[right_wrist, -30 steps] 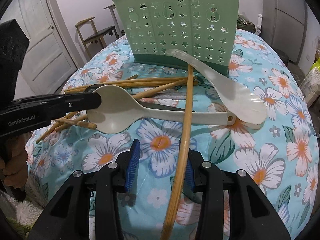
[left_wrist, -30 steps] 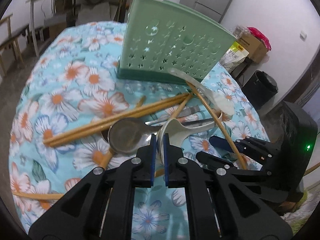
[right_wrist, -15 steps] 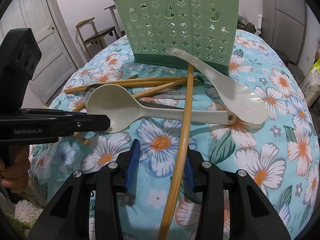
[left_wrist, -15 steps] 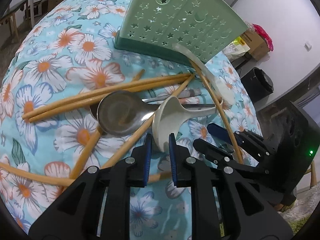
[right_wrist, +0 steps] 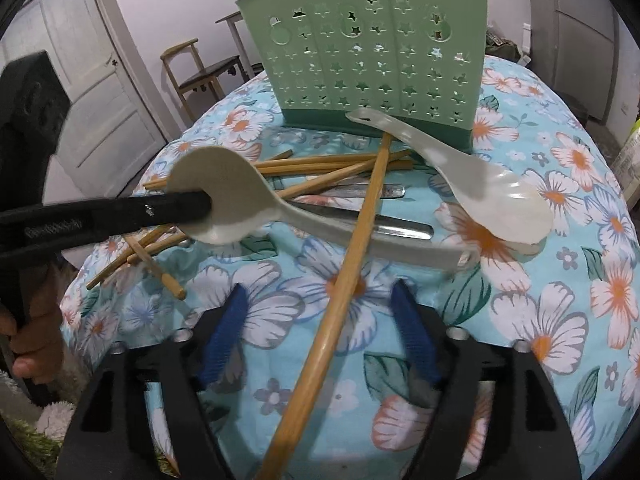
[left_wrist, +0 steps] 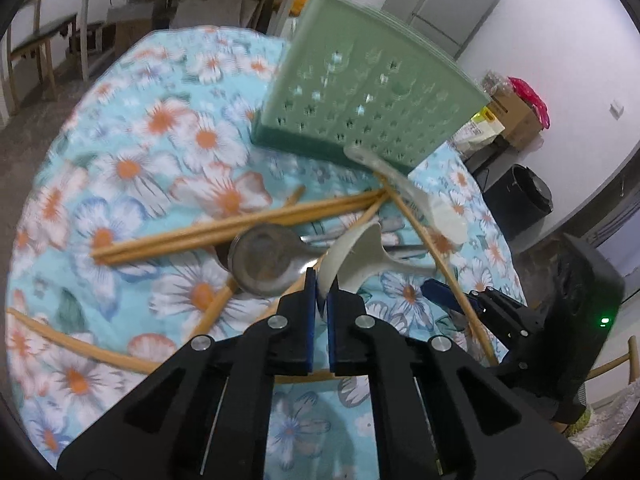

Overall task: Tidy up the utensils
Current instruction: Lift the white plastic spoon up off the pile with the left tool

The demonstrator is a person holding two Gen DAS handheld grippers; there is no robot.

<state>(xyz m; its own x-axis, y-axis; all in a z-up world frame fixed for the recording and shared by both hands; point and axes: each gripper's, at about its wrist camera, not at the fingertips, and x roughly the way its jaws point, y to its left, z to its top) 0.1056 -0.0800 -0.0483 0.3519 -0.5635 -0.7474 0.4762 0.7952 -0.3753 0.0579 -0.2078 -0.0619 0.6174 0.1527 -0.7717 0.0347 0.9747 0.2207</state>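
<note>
Since the earlier frames, the right gripper point(right_wrist: 316, 336) had spread its jaws from a half-open stance to wide, and they were opening further at this moment; the long wooden chopstick point(right_wrist: 340, 304) lay between them, touched by neither blue pad. The left gripper point(left_wrist: 321, 286) had loosened briefly and then clamped again on the rim of the beige spoon point(right_wrist: 224, 192), and the bowl, which had lain flat on the cloth, now stood tipped up off it, while the handle end rested low on the pile, under the long chopstick.

Just behind the lifted bowl lay the metal spoon point(left_wrist: 266, 260), with a bundle of chopsticks point(left_wrist: 224, 228) crossing beneath it. Farther on, a translucent white rice paddle point(right_wrist: 476, 188) leaned with its handle tip against the base of the green holder point(right_wrist: 372, 56), which stood upright at the far side of the floral tablecloth point(right_wrist: 560, 320).

To my eye, this meant the beige spoon was being picked out first, and the released chopstick no longer pinned anything down. Every utensil was still outside the holder, so the sorting had barely begun.
</note>
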